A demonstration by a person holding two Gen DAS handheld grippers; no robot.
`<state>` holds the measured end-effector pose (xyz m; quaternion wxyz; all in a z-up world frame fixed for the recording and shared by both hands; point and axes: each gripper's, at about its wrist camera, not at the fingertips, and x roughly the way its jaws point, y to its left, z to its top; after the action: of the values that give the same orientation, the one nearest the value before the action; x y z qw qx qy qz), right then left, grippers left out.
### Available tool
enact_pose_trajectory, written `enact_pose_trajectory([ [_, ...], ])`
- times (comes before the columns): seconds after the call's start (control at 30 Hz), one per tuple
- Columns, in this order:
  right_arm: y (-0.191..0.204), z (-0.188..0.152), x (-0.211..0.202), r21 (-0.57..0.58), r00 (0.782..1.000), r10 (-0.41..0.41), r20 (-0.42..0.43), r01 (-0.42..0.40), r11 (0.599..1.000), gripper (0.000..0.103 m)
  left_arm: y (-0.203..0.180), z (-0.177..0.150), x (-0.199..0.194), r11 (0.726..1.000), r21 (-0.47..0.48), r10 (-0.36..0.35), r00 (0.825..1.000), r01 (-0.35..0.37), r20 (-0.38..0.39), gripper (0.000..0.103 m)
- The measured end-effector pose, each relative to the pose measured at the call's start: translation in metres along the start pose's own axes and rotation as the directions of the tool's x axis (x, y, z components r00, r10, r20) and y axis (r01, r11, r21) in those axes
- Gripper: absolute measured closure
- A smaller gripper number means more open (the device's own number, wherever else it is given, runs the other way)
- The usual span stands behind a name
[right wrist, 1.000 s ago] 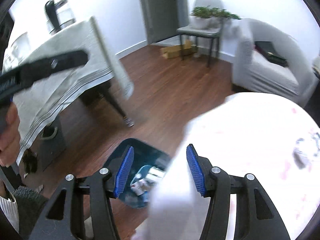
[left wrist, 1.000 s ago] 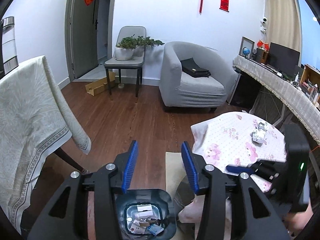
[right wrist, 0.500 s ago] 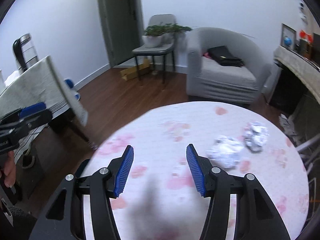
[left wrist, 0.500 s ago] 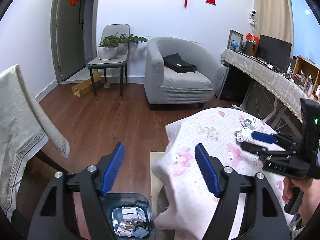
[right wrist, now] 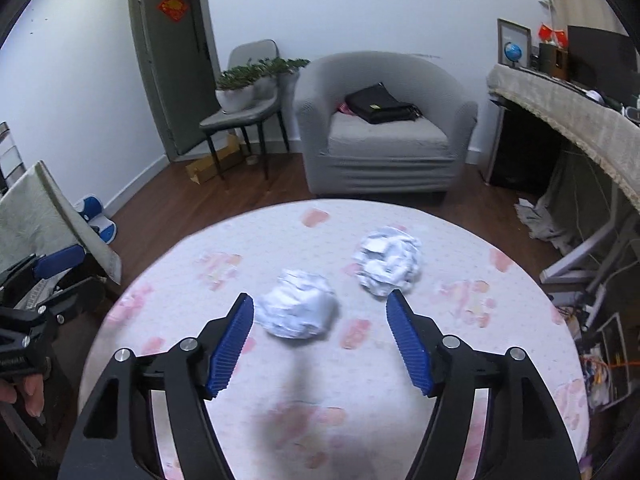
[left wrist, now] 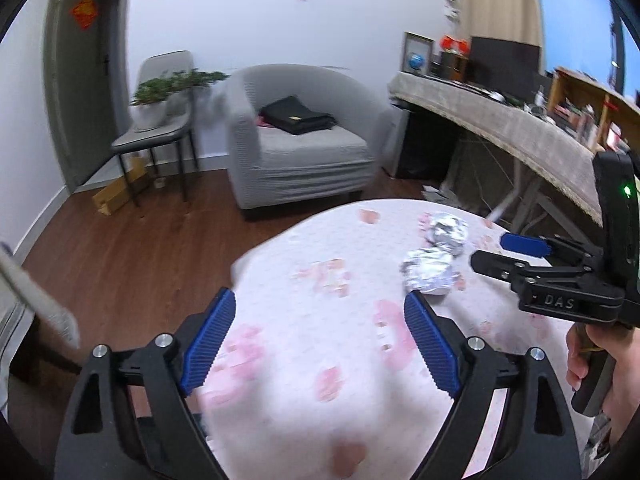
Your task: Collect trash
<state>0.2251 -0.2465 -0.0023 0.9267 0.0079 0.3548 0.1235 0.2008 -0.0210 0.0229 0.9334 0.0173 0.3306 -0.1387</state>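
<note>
Left wrist alone shows the right hand-held gripper (left wrist: pixel 494 252), opening, empty, beside crumpled paper (left wrist: pixel 430 274).

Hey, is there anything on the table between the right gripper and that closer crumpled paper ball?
Nothing visible. The right gripper, its jaws opening and empty, faces the nearer paper ball across bare tablecloth. The second ball lies beyond it, to the right, and the left gripper is off at the table's left edge.
</note>
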Motion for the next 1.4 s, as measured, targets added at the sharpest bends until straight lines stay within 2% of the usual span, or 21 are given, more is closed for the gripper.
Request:
enact_pose_trajectory([
  [0.27,-0.02,0.006,0.01,0.023,1.0,-0.013,-0.003,0.014,1.0,0.02,-0.036,0.003,0.045,0.994,0.075,-0.077,0.995,0.081,-0.059,0.015],
  [0.53,-0.05,0.012,0.022,0.136,0.999,0.049,0.003,-0.049,0.99,0.015,-0.058,0.006,0.076,0.985,0.105,-0.124,0.984,0.138,-0.126,0.015],
  [1.0,-0.052,0.022,0.05,0.193,0.996,0.086,-0.029,-0.079,0.978,0.015,-0.082,0.004,0.112,0.978,0.149,-0.116,0.976,0.144,-0.182,0.018],
  [1.13,-0.056,0.019,0.057,0.224,0.994,0.098,-0.053,-0.084,0.971,0.015,-0.085,0.004,0.121,0.977,0.146,-0.127,0.972,0.157,-0.198,0.035],
  [1.27,-0.061,0.018,0.058,0.243,0.994,0.094,-0.055,-0.078,0.967,0.015,-0.088,0.005,0.127,0.974,0.145,-0.138,0.967,0.172,-0.216,0.046],
  [1.4,-0.062,0.02,0.058,0.248,0.994,0.09,-0.054,-0.074,0.966,0.015,-0.087,0.005,0.127,0.975,0.14,-0.142,0.966,0.175,-0.217,0.052],
])
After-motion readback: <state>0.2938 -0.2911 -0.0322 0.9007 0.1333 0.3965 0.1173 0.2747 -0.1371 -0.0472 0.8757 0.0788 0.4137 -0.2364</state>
